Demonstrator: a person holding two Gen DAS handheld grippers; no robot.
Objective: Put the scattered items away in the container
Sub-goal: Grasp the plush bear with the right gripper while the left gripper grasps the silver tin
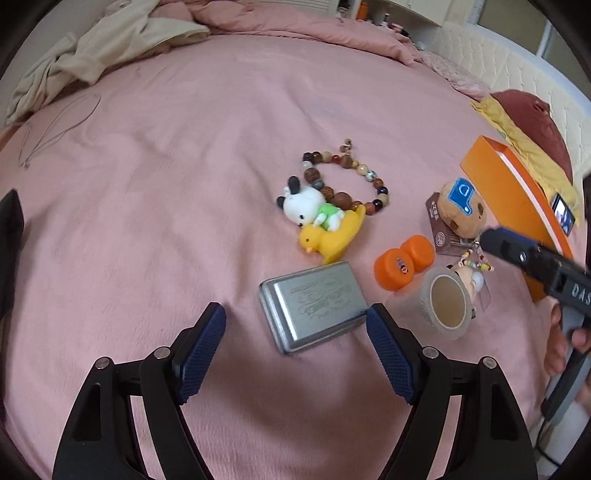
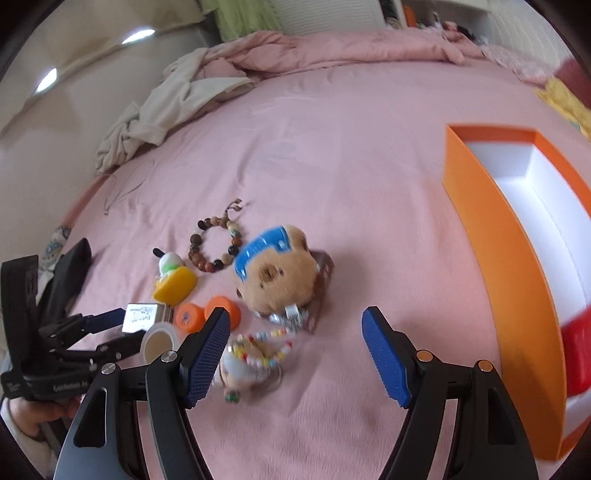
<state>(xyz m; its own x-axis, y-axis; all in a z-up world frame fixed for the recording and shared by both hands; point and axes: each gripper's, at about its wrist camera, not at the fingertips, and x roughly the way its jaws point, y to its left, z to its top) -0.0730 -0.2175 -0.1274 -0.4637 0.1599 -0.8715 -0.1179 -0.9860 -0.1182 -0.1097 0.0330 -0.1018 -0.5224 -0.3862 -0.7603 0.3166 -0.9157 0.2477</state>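
On the pink bed lie a silver metal tin (image 1: 314,306), a yellow duck with a white dog figure (image 1: 325,225), a bead bracelet (image 1: 354,177), two orange caps (image 1: 402,264), a tape roll (image 1: 445,302), a beaded keychain doll (image 2: 251,360) and a brown plush with a blue patch (image 2: 277,269). My left gripper (image 1: 295,319) is open just above the tin's near end, touching nothing. My right gripper (image 2: 295,321) is open over the keychain doll, below the plush. The orange box (image 2: 491,236) with a white inside stands to the right.
A cream garment (image 1: 96,48) and a rumpled pink duvet (image 1: 280,22) lie at the far end of the bed. A red and yellow cloth (image 1: 532,122) sits behind the box. A red thing (image 2: 576,354) lies inside the box's near end.
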